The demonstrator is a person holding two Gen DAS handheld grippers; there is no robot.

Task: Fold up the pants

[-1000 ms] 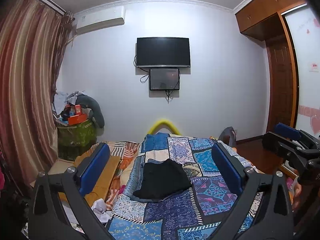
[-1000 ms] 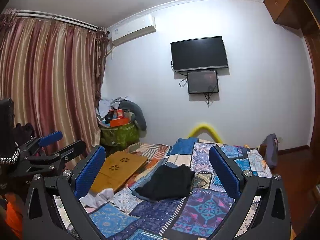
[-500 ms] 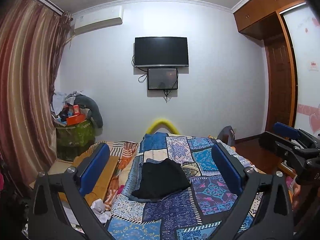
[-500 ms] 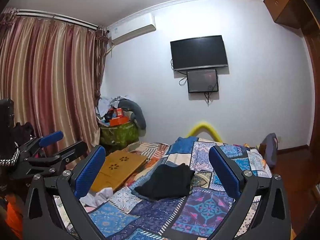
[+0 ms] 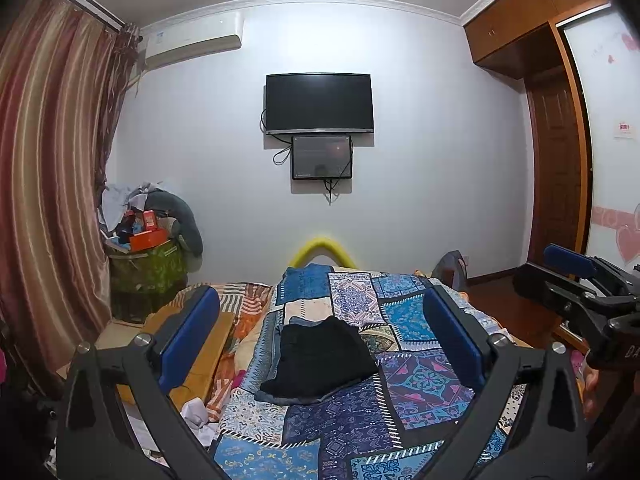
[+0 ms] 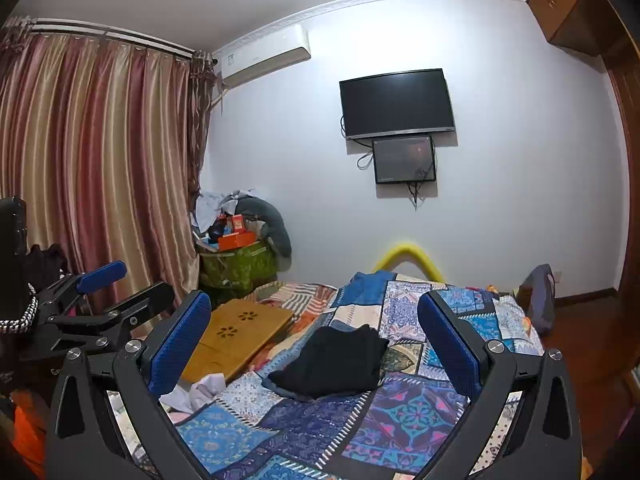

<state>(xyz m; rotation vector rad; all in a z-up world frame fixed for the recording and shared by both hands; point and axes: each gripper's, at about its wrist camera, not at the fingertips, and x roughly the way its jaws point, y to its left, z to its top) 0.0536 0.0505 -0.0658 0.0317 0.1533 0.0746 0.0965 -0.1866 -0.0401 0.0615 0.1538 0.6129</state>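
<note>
Lying folded on quilt point(image 5: 416, 376): pants point(image 5: 320, 356)

Both grippers look like the same build. The left gripper point(image 5: 320, 344) has matte black plastic arms shaped like a wide V, with triangular cutouts near the base and shiny round silver screws at the joints. Its fingers point(image 5: 190, 334) wear bright blue, finely ribbed rubbery pads. The right gripper point(image 6: 314, 350) matches: black frame, silver screw heads, blue textured pads point(image 6: 448, 346). In the left wrist view, pale lettering starting "DA" shows on the right gripper's black body. A sliver of skin shows beside it, low at the right edge.
</note>
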